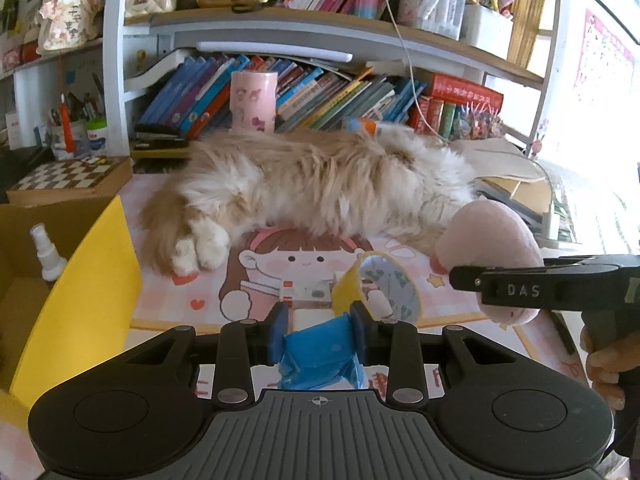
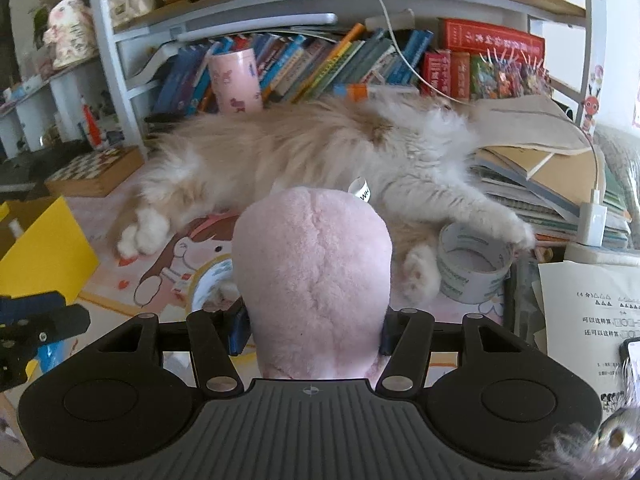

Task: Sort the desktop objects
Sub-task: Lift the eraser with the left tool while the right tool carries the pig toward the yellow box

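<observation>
My left gripper (image 1: 319, 330) is shut on a blue plastic packet (image 1: 320, 354), held low over the pink cartoon desk mat (image 1: 168, 304). Just beyond it stands a yellow tape roll (image 1: 378, 286) with a leaf pattern inside. My right gripper (image 2: 313, 330) is shut on a pink plush toy (image 2: 314, 276) that fills the middle of the right wrist view. The plush (image 1: 490, 236) and the right gripper (image 1: 520, 284) also show at the right of the left wrist view. A clear tape roll (image 2: 474, 264) lies under the cat's paw.
A fluffy cat (image 1: 320, 184) lies across the desk in front of the bookshelf. A yellow cardboard box (image 1: 76, 280) with a white spray bottle (image 1: 48, 254) inside stands at the left. A chessboard box (image 1: 68, 178), a book stack (image 2: 532, 184) and a worksheet (image 2: 588, 320) are around.
</observation>
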